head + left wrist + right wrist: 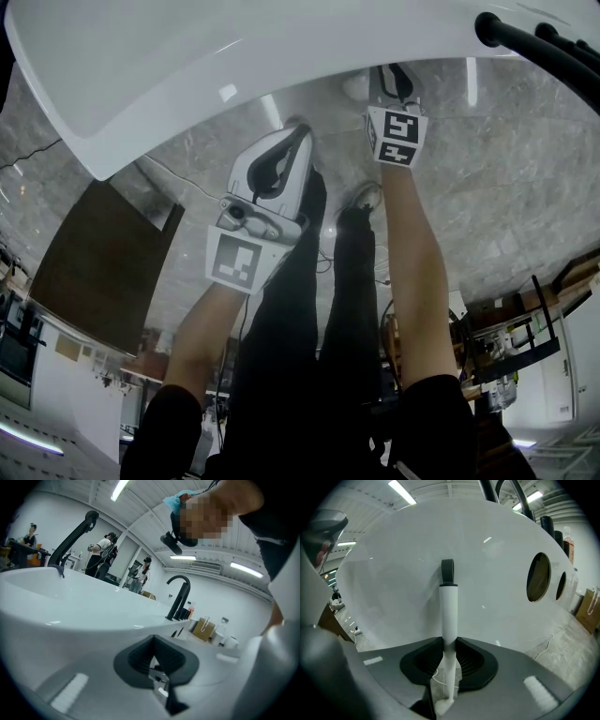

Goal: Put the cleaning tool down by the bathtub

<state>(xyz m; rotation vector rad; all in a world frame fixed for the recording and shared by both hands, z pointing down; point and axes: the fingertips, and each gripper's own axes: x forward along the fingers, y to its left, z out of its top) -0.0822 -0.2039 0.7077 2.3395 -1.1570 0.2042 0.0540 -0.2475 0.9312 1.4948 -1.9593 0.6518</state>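
Observation:
The cleaning tool (450,606) is a white handle with a dark grey end cap. My right gripper (449,656) is shut on its lower part, and the handle points up along the white outer wall of the bathtub (408,573). In the head view the right gripper (397,98) reaches under the bathtub (187,75) rim, and the tool is hidden there. The left gripper (281,159) hangs beside it, a little lower in the picture. In the left gripper view the left gripper (157,665) looks shut with nothing in it, facing the bathtub (70,606) rim.
A black faucet (180,595) stands at the tub's far rim, and black pipes (534,42) cross the head view's top right. A dark brown panel (103,262) lies on the grey stone floor. A paper bag (205,628) and people (105,555) are in the background.

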